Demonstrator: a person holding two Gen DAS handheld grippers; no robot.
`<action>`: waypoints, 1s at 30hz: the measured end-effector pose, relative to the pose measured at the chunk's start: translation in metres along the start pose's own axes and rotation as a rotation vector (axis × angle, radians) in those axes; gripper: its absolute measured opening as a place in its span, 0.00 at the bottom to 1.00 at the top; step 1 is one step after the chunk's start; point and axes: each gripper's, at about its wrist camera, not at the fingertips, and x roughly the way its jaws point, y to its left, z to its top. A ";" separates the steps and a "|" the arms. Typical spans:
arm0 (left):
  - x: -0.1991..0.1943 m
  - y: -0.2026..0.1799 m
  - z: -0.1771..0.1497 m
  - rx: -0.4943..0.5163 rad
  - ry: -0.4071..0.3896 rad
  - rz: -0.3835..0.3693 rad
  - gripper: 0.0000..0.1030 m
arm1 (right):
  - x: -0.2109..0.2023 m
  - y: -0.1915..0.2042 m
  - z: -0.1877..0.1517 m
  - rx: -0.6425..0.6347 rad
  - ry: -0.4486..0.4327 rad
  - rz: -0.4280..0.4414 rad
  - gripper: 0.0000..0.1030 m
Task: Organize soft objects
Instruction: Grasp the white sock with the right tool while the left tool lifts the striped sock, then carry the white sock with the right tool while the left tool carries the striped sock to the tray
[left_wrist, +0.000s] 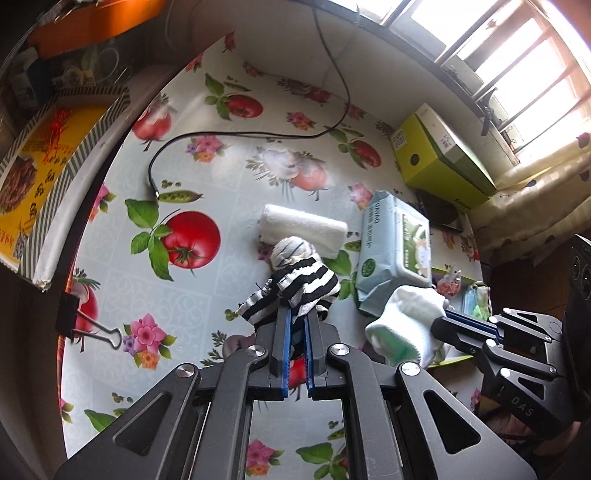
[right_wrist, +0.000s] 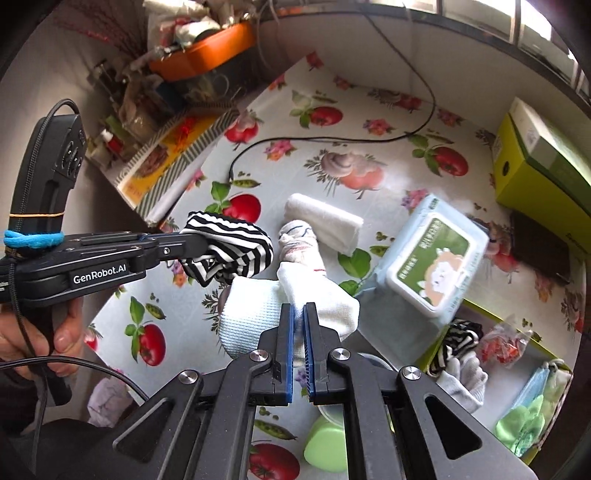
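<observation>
My left gripper (left_wrist: 297, 317) is shut on a black-and-white striped sock (left_wrist: 303, 284), held above the table; it shows at the left of the right wrist view (right_wrist: 229, 247). My right gripper (right_wrist: 299, 314) is shut on a white sock (right_wrist: 280, 310), also seen in the left wrist view (left_wrist: 402, 325). The two socks hang side by side. A knotted white sock bundle (right_wrist: 297, 240) lies beneath them against a rolled white towel (right_wrist: 325, 221). Another striped sock (right_wrist: 456, 339) lies in a green tray (right_wrist: 439, 343) at the right.
A wet-wipes pack (right_wrist: 432, 262) leans on the tray. A green box (right_wrist: 543, 166) stands at the back right. A black cable (right_wrist: 332, 140) runs across the fruit-print tablecloth (left_wrist: 155, 266). A yellow carton (left_wrist: 40, 173) and clutter sit left. A green lid (right_wrist: 328, 443) lies near.
</observation>
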 end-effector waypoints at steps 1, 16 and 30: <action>-0.001 -0.005 0.001 0.009 -0.002 0.001 0.06 | -0.005 -0.004 -0.002 0.011 -0.010 -0.003 0.05; -0.006 -0.078 0.003 0.158 -0.002 -0.037 0.06 | -0.061 -0.056 -0.045 0.165 -0.109 -0.059 0.05; 0.002 -0.134 0.008 0.255 0.018 -0.080 0.06 | -0.088 -0.114 -0.083 0.306 -0.147 -0.125 0.05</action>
